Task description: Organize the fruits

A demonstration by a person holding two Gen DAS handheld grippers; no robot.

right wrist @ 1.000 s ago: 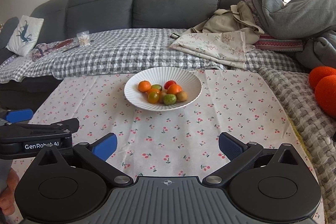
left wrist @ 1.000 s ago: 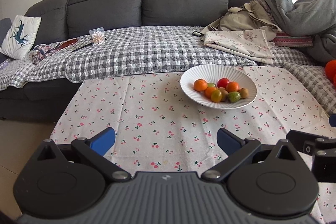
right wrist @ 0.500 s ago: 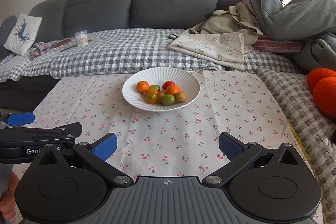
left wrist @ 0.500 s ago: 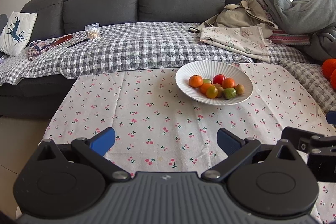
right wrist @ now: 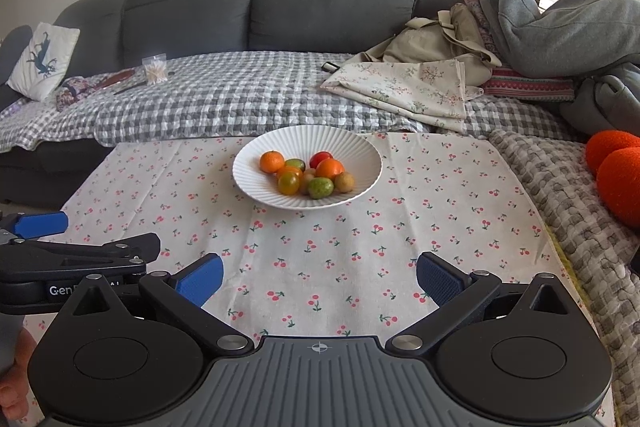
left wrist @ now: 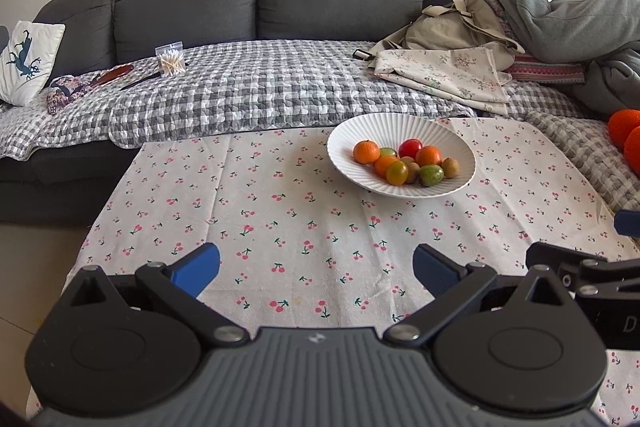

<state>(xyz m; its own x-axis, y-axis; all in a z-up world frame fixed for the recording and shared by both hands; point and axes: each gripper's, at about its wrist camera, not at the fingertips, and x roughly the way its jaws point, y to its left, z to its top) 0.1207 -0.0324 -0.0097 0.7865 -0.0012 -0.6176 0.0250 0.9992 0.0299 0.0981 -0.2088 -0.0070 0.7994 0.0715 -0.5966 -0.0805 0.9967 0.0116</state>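
L gripper (left wrist: 316,269): held wide apart, nothing between fingers.
R gripper (right wrist: 320,273): likewise spread, nothing gripped.
Fruits (right wrist: 306,173): piled in white bowl (right wrist: 256,155), on cherry-print cloth (right wrist: 320,247), well ahead of both.

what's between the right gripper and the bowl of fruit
Only bare cherry-print cloth, seen in the right wrist view: nothing lies between the open right gripper and the white bowl.
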